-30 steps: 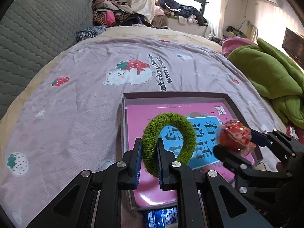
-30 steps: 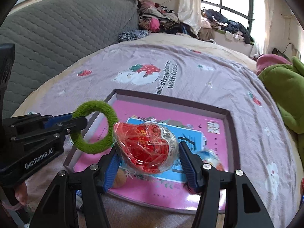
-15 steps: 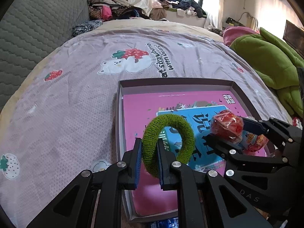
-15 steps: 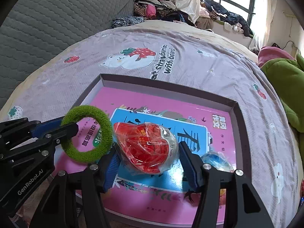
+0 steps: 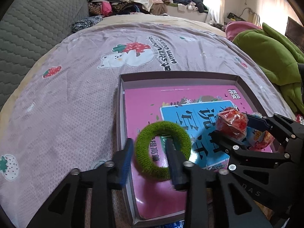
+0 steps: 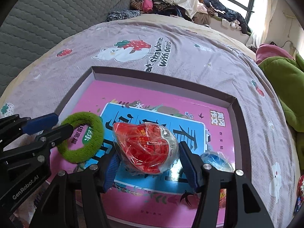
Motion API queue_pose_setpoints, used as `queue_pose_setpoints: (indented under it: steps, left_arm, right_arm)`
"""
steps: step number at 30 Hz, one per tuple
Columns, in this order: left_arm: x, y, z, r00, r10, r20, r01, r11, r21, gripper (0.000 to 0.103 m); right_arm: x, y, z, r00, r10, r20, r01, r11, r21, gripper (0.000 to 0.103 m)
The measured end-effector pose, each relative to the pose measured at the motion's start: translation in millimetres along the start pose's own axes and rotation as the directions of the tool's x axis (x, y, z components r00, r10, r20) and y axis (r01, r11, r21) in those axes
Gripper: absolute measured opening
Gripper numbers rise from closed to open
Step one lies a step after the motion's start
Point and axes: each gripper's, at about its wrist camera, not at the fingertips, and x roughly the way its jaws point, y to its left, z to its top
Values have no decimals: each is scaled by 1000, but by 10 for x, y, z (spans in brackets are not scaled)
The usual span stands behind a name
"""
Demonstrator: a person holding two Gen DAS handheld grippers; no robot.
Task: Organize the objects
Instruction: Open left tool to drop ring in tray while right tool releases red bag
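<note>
A shallow grey box (image 5: 121,79) (image 6: 91,70) lies on the bed with a pink and blue book (image 5: 171,104) (image 6: 155,102) inside. My left gripper (image 5: 150,152) is open over the box's near left corner; the green fuzzy ring (image 5: 163,152) (image 6: 81,136) has tipped over between its fingers, with the right finger through its hole. My right gripper (image 6: 148,150) is shut on a red snack in clear wrap (image 6: 146,148) (image 5: 231,123), held above the book. A blue wrapped snack (image 6: 216,161) lies in the box by its right finger.
The bed has a lilac strawberry-print cover (image 5: 76,95). A green blanket (image 5: 269,57) is heaped on the right, a grey quilted headboard (image 5: 28,28) on the left. Clothes (image 5: 117,3) pile at the far end.
My left gripper has opened and the green ring, held upright before, has tipped flat toward the book. Both grippers moved forward over the box. The right still holds the red snack.
</note>
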Motion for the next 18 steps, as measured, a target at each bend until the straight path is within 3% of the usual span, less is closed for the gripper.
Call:
queue_pose_setpoints:
  steps: [1, 9, 18]
  left_arm:
    - [-11, 17, 0, 1000, -13, 0, 13, 1000, -8, 49]
    - [-174, 135, -6, 1000, -7, 7, 7, 999, -34, 56]
    - [-371, 277, -152, 1000, 3, 4, -3, 998, -61, 58]
  right_arm:
    - [-5, -3, 0, 1000, 1, 3, -1, 1000, 3, 60]
    - [59, -9, -17, 999, 27, -34, -26, 999, 18, 63]
    - [-32, 18, 19, 998, 49, -29, -48, 998, 35, 65]
